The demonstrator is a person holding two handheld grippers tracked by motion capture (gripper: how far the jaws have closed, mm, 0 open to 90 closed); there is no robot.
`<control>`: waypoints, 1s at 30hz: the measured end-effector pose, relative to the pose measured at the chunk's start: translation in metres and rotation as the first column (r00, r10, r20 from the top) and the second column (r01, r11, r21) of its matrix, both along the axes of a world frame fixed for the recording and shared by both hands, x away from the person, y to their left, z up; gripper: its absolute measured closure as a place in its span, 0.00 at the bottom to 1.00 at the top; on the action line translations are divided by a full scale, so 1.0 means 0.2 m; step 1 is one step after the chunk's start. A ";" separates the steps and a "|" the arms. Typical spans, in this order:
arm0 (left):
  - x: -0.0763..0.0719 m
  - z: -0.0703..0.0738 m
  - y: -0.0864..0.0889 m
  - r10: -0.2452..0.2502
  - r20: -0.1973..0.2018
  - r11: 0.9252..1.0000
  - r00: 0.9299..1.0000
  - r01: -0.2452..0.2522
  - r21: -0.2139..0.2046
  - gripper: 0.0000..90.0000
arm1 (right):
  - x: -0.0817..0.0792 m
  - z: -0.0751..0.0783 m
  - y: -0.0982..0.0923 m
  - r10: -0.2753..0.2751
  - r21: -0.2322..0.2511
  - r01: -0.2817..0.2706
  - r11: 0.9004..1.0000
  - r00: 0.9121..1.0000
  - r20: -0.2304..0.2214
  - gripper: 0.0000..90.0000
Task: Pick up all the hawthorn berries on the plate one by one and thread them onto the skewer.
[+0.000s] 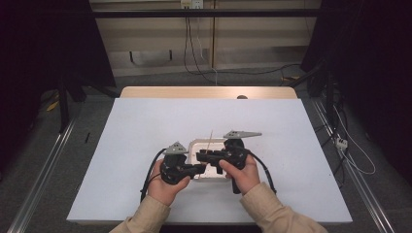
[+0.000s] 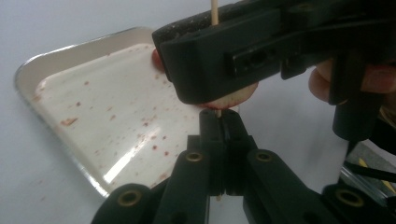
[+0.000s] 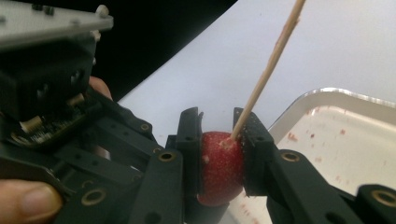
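Strawberry (image 3: 219, 168): skewer (image 3: 268, 70) through it, above tray (image 2: 70, 51)
Right gripper (image 3: 222, 140): jaws clamp strawberry
Left gripper (image 2: 223, 122): jaws pinch skewer's lower end

A tray (image 1: 199, 143) sits on the table (image 1: 136, 131) near its front edge, about centre. Over the tray's 3 o'clock side the right gripper (image 3: 218, 140) clamps a strawberry (image 3: 220, 165), with a skewer (image 3: 271, 65) rising from it toward 1 o'clock. Just below the strawberry, the left gripper (image 2: 223, 122), at the tray's 7 o'clock, pinches the skewer's lower end.
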State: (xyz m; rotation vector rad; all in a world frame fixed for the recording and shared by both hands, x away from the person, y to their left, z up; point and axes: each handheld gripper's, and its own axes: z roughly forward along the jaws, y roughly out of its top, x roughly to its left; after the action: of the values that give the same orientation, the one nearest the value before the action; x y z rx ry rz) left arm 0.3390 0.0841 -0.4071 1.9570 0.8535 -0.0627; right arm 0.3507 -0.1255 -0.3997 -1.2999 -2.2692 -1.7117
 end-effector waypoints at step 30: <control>0.04 -0.03 0.10 0.061 -0.015 0.998 0.998 -0.061 0.004 0.99 | 0.07 0.02 -0.21 -0.144 -0.041 0.149 0.988 0.984 0.104 0.20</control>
State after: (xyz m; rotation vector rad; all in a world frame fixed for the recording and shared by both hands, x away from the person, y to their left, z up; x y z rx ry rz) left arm 0.3464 0.1051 -0.4128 1.9342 0.9239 -0.0405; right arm 0.3651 -0.1673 -0.3961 -1.4560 -2.3375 -1.8180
